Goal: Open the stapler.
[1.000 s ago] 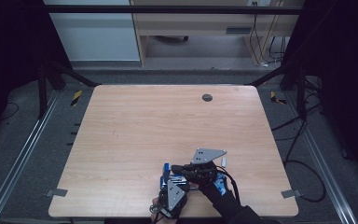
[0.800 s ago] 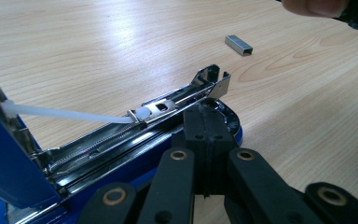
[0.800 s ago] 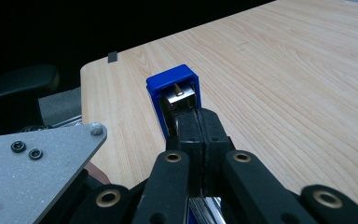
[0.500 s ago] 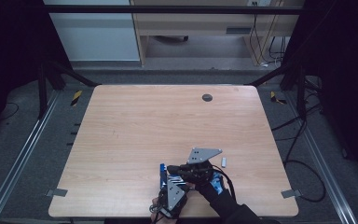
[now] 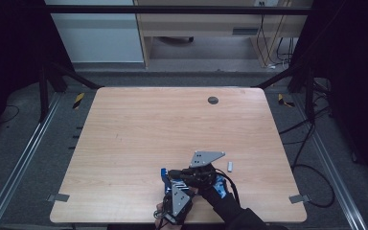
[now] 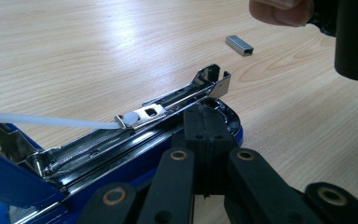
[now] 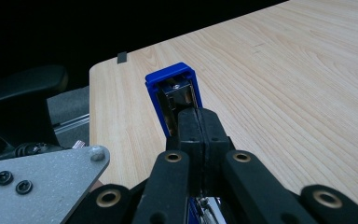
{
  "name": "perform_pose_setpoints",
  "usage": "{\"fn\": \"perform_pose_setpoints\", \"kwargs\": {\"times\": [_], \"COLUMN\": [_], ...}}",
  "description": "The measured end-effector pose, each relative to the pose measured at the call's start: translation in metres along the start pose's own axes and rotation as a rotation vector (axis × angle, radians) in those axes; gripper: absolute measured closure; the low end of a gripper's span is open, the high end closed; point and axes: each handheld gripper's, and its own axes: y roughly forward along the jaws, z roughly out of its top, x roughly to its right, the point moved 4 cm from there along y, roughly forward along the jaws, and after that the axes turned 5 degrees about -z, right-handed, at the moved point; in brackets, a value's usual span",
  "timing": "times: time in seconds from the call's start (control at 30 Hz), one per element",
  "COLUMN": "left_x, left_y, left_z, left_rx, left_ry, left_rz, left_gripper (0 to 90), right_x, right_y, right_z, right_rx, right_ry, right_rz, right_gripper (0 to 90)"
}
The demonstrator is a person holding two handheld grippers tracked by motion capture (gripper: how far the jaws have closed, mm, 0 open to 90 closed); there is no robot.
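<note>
Blue stapler lies open at the bench's near edge, half hidden under both hands. Left tool and right tool are closed, pressing on it. Staple strip lies just right.

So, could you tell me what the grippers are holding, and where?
Both are shut on the open blue stapler: left gripper on its front end, right gripper on its raised top.
</note>
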Motion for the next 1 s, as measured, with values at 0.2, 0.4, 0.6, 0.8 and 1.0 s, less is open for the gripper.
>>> {"fn": "perform_pose_setpoints", "kwargs": {"times": [0.2, 0.4, 0.6, 0.8, 1.0], "left_x": [0.000, 0.000, 0.000, 0.000, -0.001], "left_y": [0.000, 0.000, 0.000, 0.000, 0.000], "left_z": [0.000, 0.000, 0.000, 0.000, 0.000], "left_rx": [0.000, -0.001, 0.000, 0.002, 0.002], "left_ry": [0.000, -0.006, -0.008, -0.009, -0.006], "left_rz": [0.001, 0.000, 0.000, 0.001, 0.000], "left_gripper": [89.6, 89.6, 89.7, 89.6, 89.6], "right_x": [-0.001, -0.003, -0.004, -0.004, -0.005], "right_y": [0.004, 0.011, 0.017, 0.022, 0.027], "right_z": [0.000, 0.002, 0.002, 0.001, 0.000], "right_rx": [-0.008, -0.013, -0.019, -0.025, -0.044], "right_ry": [-0.003, -0.005, -0.006, 0.000, -0.003], "right_rz": [0.013, 0.027, 0.040, 0.052, 0.060], "right_gripper": [90.0, 90.0, 90.0, 90.0, 90.0]}}
